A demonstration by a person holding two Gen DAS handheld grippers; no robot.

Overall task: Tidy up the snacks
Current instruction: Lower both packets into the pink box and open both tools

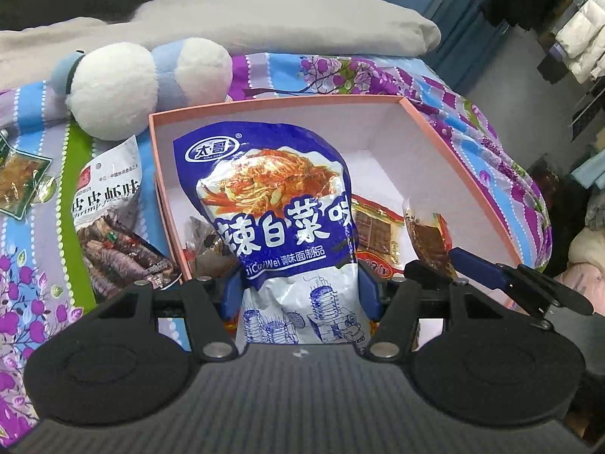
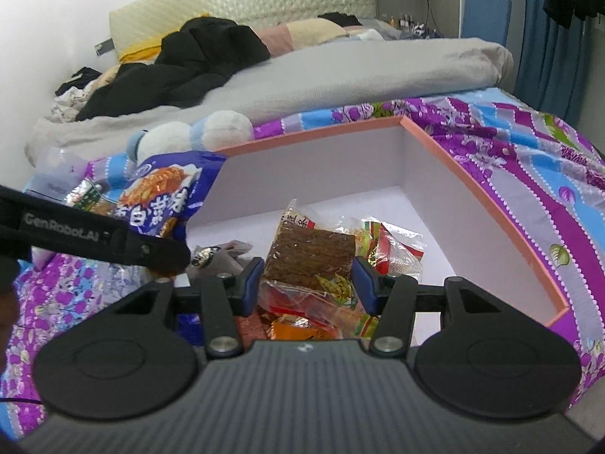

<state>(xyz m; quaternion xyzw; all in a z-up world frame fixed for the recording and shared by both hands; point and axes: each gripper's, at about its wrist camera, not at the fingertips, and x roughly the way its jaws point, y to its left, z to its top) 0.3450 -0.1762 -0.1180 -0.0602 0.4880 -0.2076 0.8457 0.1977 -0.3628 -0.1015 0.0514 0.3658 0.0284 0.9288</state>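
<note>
A blue and white snack bag [image 1: 280, 204] stands upright between the blue pads of my left gripper [image 1: 300, 285], which is shut on its lower half, over the near left part of the pink-rimmed white box [image 1: 264, 104]. My right gripper [image 2: 308, 283] is shut on a clear packet of brown strips [image 2: 310, 253] above the box floor [image 2: 351, 204]. In the left wrist view the right gripper [image 1: 442, 261] shows at the right with that packet [image 1: 427, 238]. The blue bag [image 2: 162, 196] also shows at the left of the right wrist view.
Several small packets [image 1: 378, 234] lie inside the box. On the flowered bedsheet [image 1: 34, 302] left of it lie a shrimp-flavour bag [image 1: 113, 219] and a green packet [image 1: 22, 181]. A blue and white plush toy [image 1: 143, 79] and a grey duvet [image 1: 264, 19] lie behind.
</note>
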